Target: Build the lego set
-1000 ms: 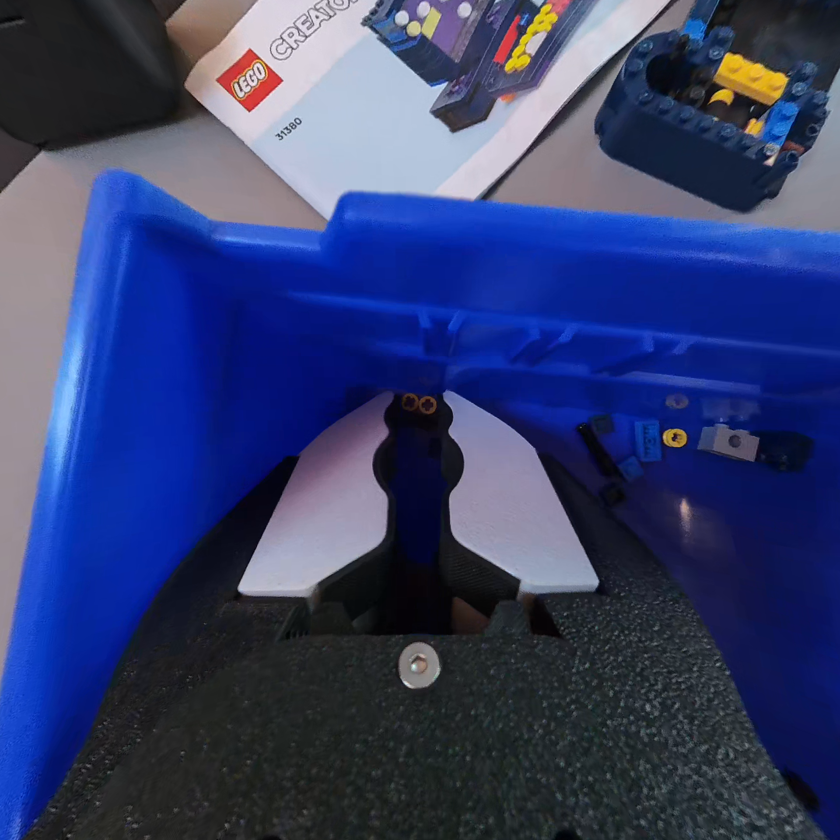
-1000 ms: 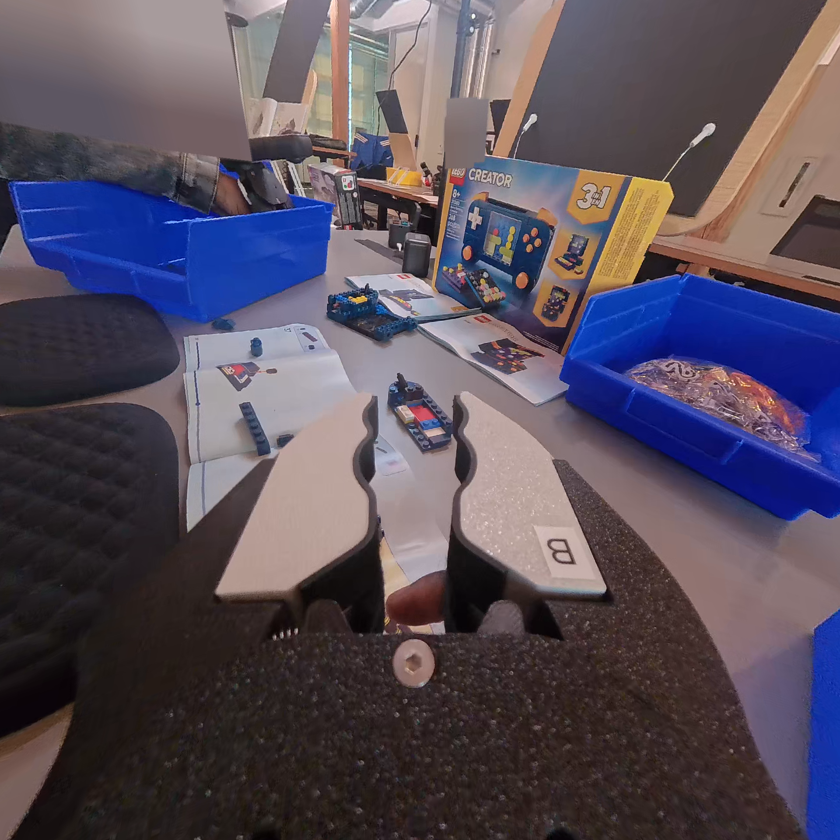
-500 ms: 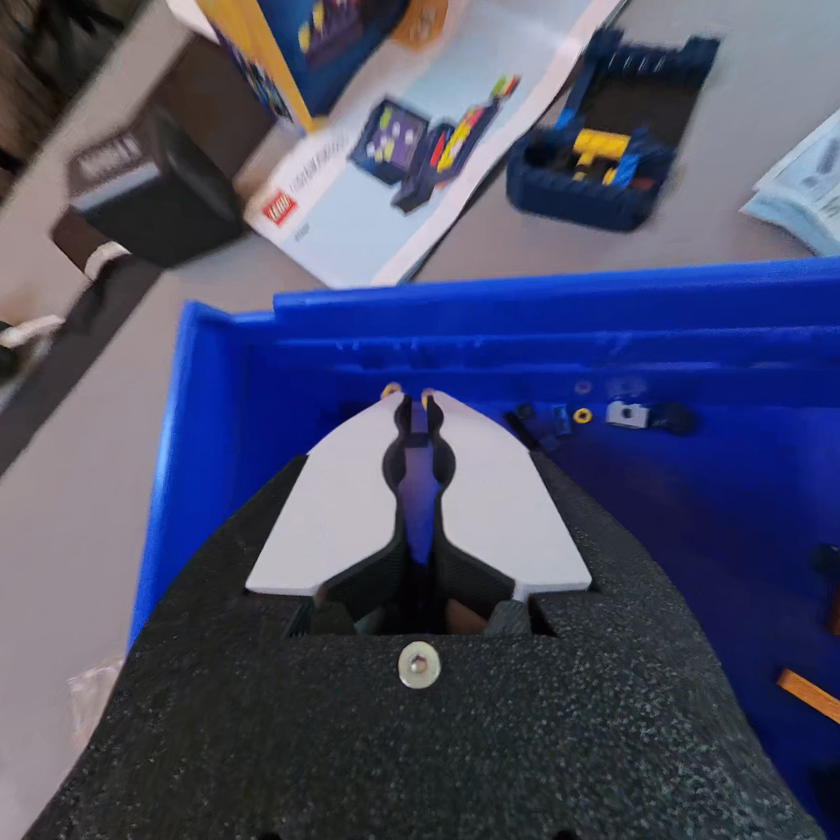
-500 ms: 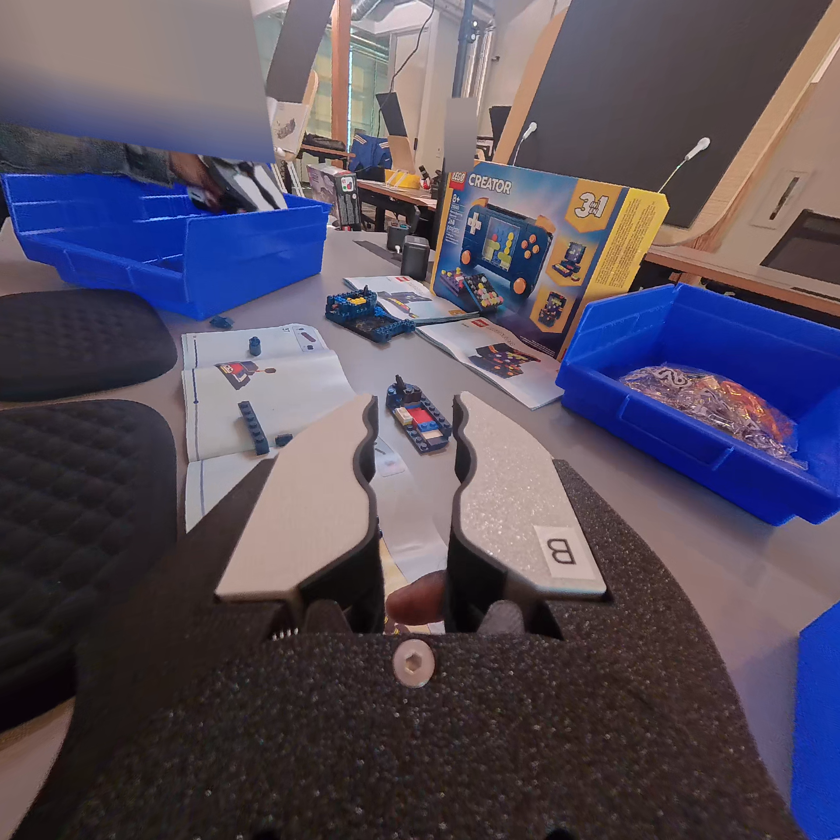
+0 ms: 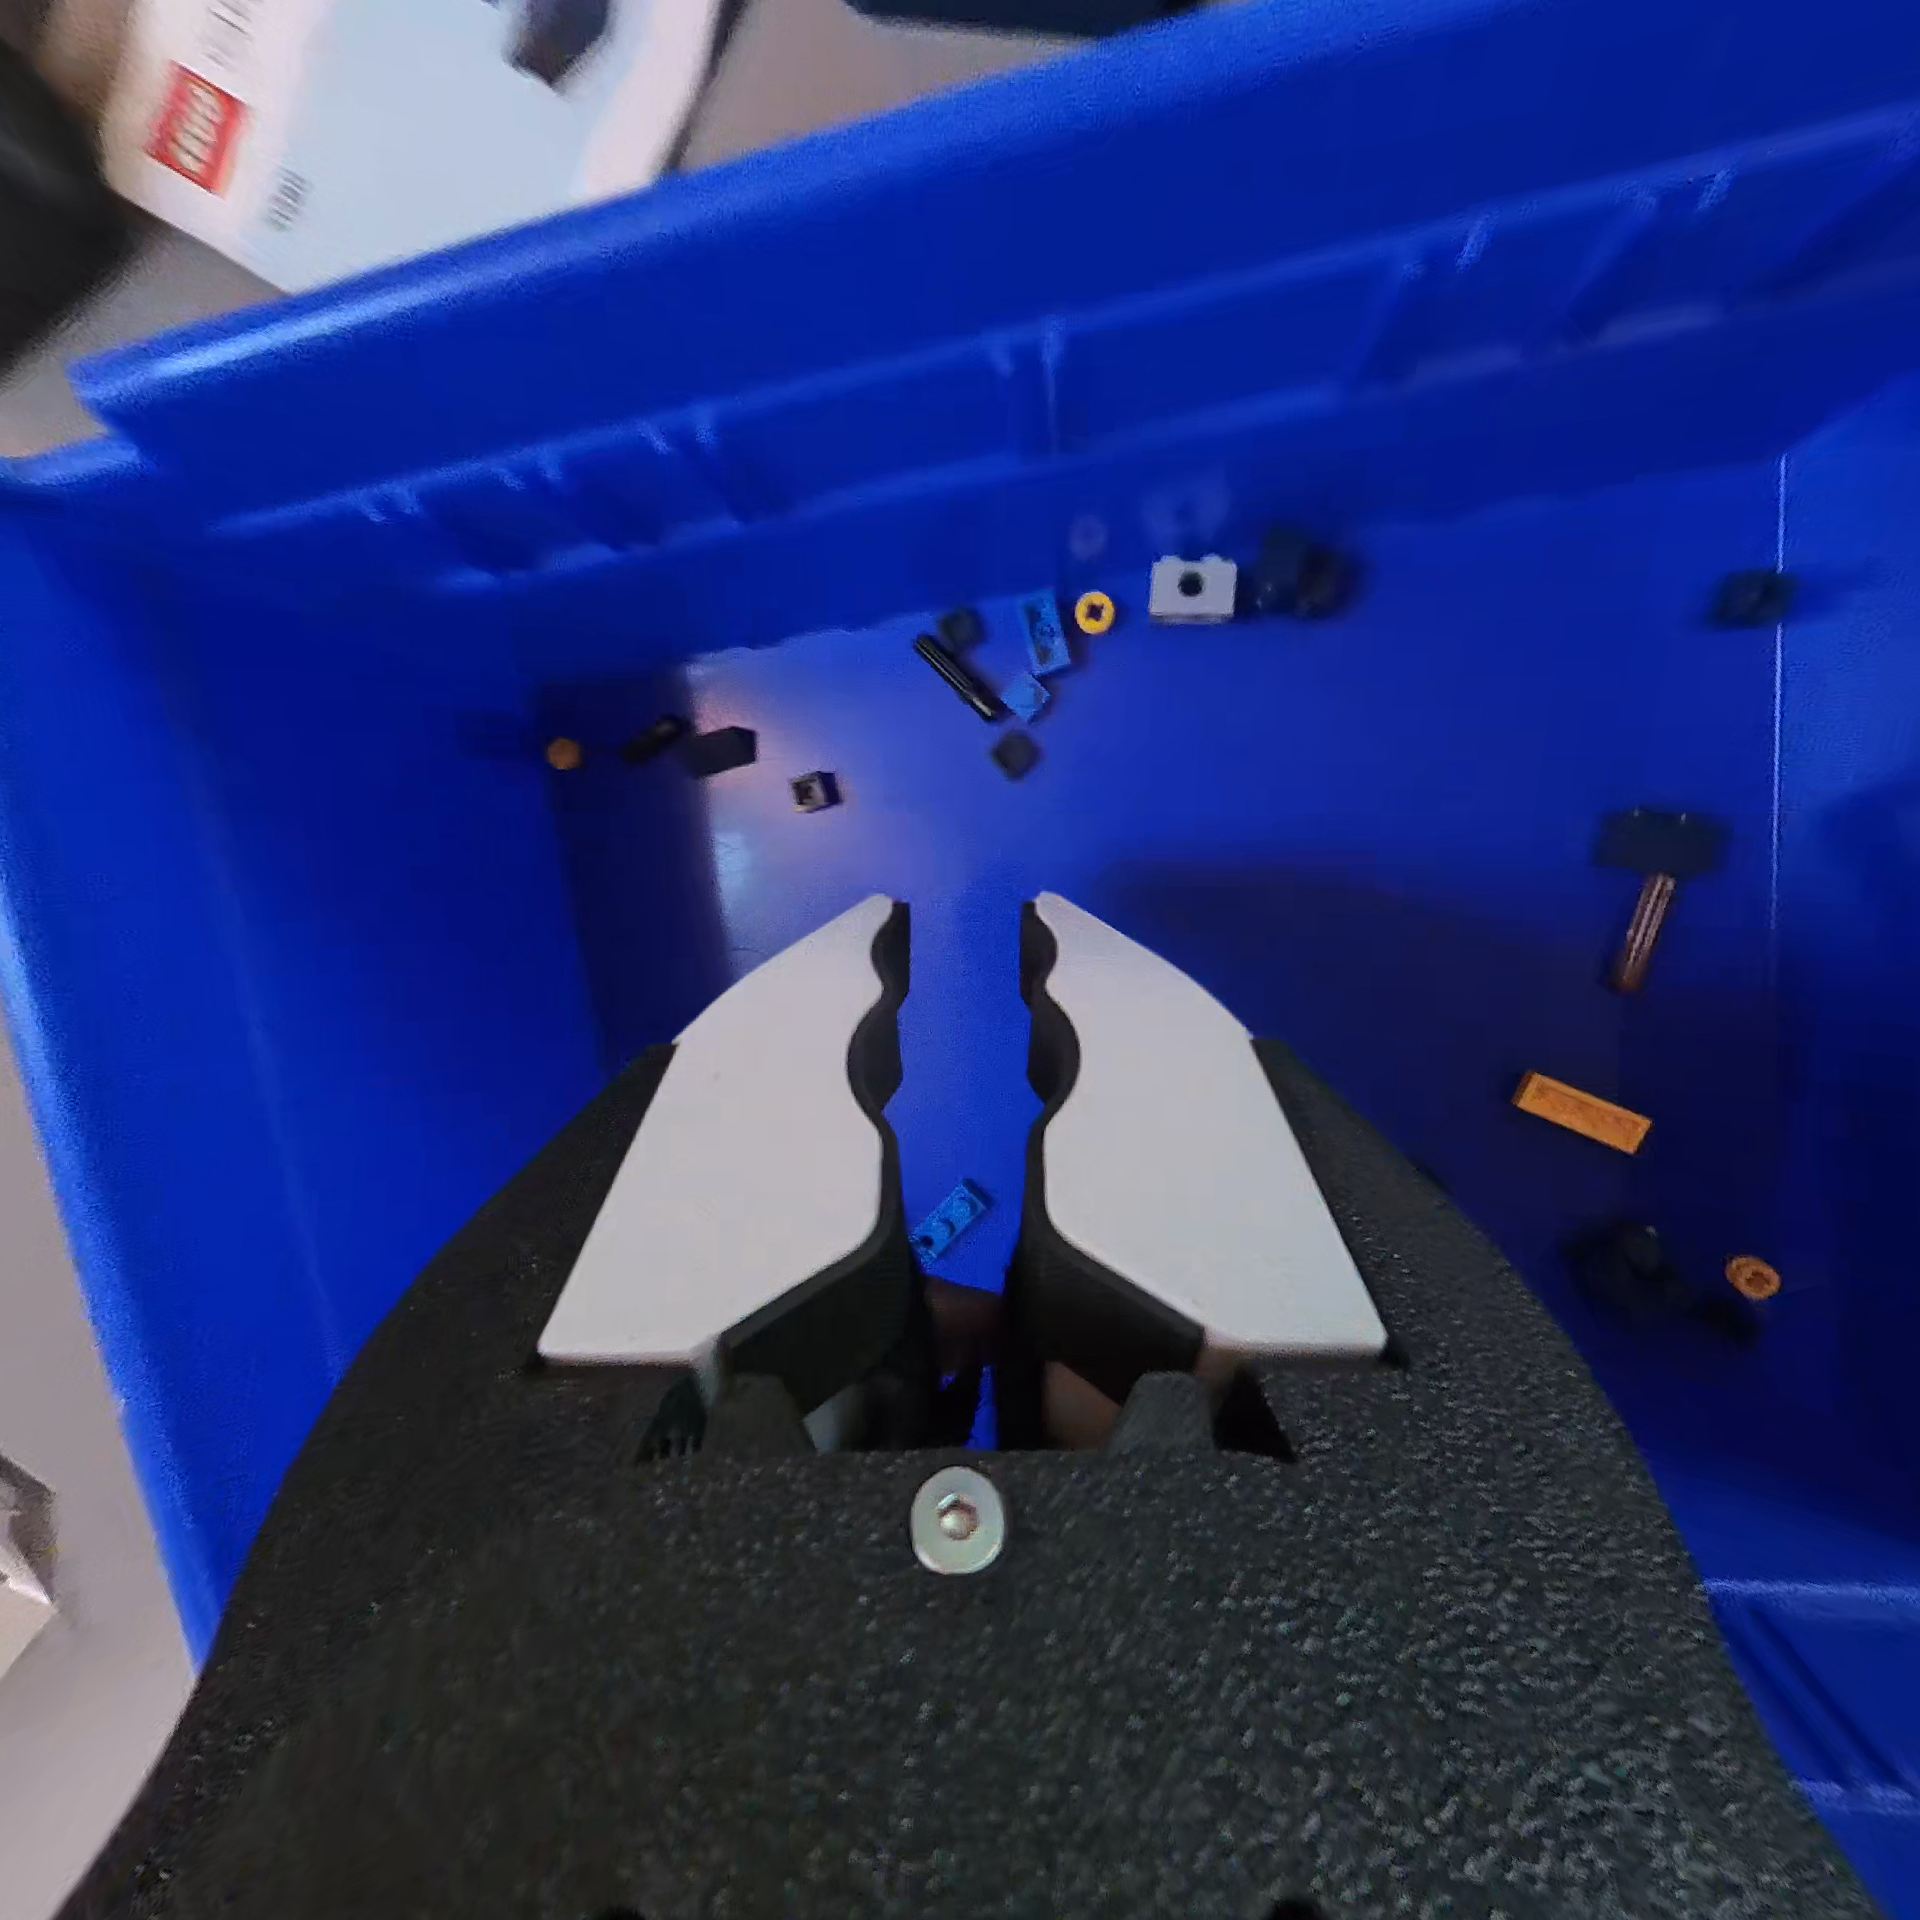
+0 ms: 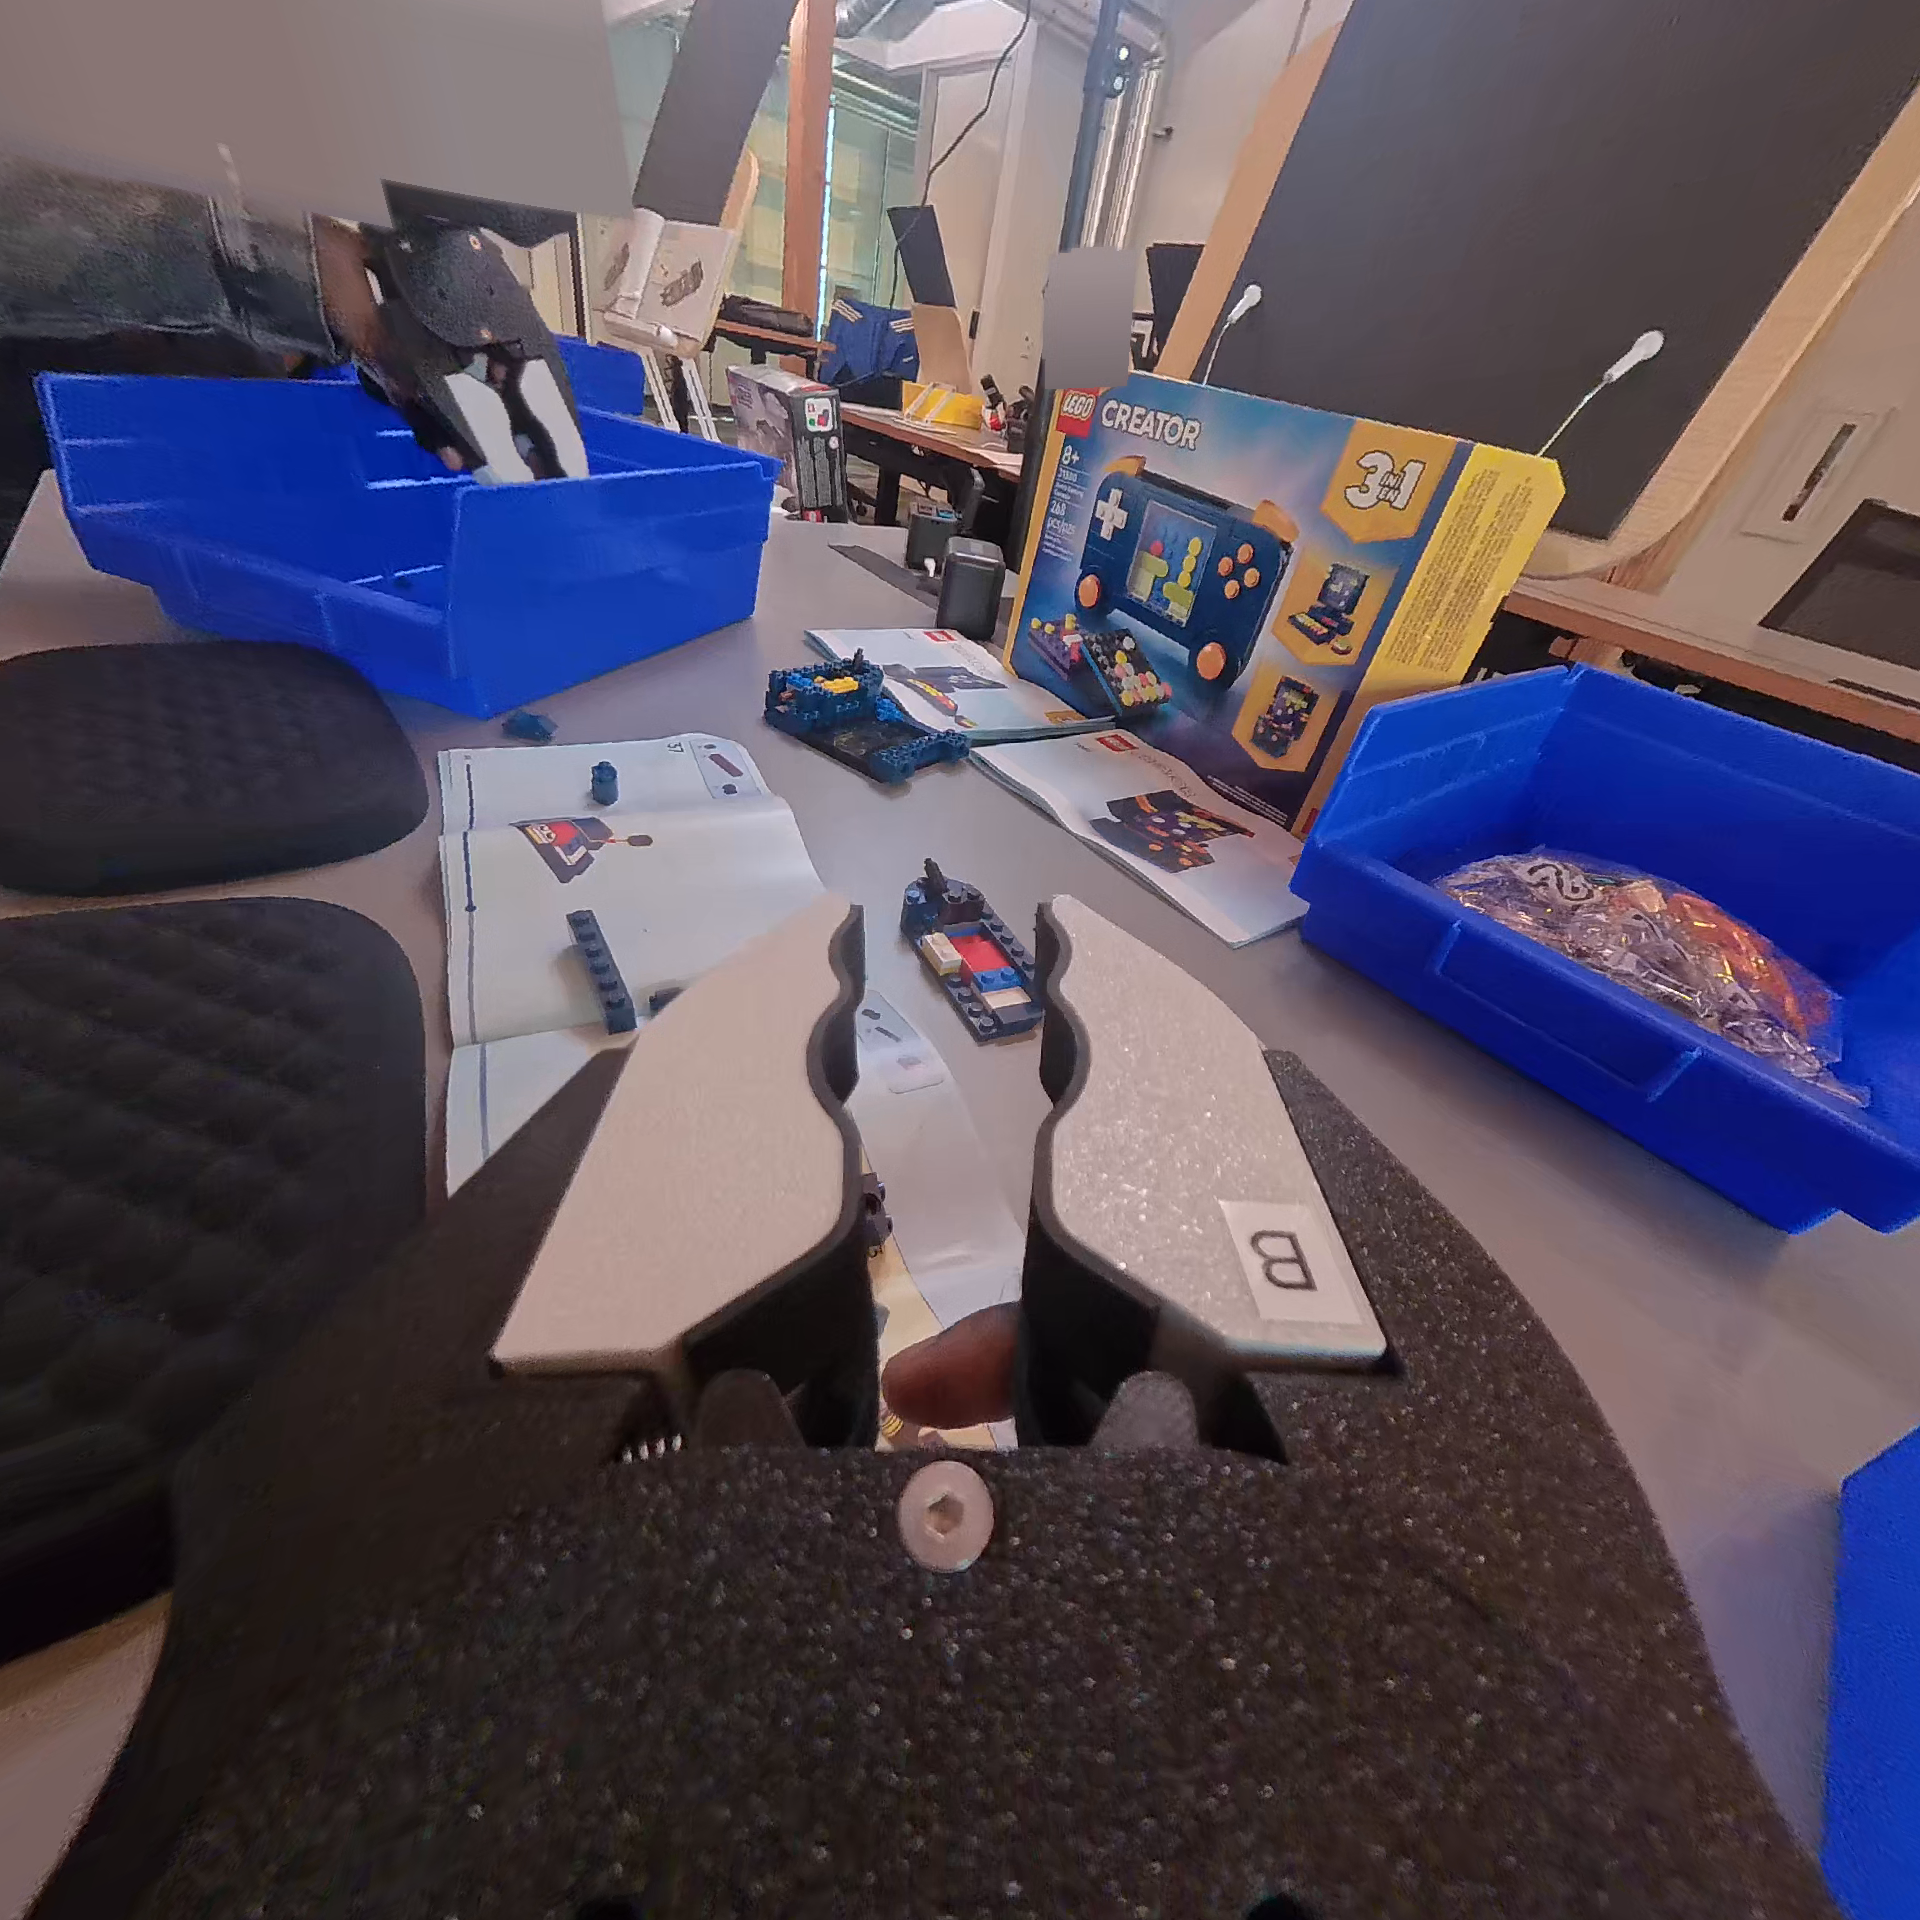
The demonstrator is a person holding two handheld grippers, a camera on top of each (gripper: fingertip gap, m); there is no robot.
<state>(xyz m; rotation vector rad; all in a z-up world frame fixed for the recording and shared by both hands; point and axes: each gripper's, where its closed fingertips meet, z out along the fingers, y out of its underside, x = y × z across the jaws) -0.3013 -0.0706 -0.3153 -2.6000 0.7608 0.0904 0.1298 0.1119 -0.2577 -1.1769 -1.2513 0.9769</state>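
- Left gripper [image 5: 964, 914] is seen slightly parted inside the blue bin [image 5: 312, 935], nothing gripped; small bricks [image 5: 1039, 655] beyond are blurred.
- Right gripper [image 6: 948, 914] is held wider apart above the table, empty; the small brick build [image 6: 971, 961] past its fingertips is partly covered.

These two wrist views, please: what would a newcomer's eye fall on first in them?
Probably the deep blue bin that fills the left wrist view, with small loose bricks scattered on its floor ahead of the open, empty left gripper. In the right wrist view, the bright toy box stands upright across the grey table, behind a small brick build.
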